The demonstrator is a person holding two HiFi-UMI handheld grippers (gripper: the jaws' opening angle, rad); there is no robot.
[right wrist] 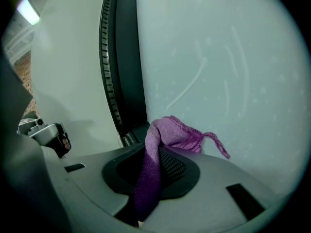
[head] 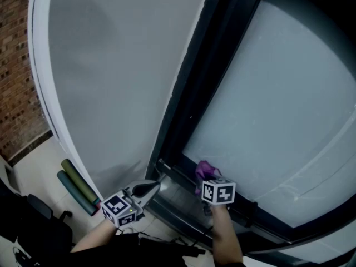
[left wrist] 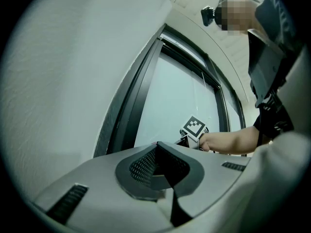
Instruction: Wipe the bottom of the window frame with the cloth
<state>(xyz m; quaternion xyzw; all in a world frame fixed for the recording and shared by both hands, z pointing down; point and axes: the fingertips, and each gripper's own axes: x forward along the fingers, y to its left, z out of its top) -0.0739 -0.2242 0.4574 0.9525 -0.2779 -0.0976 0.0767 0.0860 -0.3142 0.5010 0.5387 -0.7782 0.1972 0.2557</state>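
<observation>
Cloth (right wrist: 170,134) at the window frame (head: 191,90)
My right gripper (right wrist: 154,161) clamps it; my left gripper (left wrist: 158,150) is clenched, empty.

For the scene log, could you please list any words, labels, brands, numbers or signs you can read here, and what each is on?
None: no text can be read in any view.
The left gripper and right gripper carry only black-and-white square marker patterns, with no letters or digits.
The purple cloth, window frame and glass show no print.
</observation>
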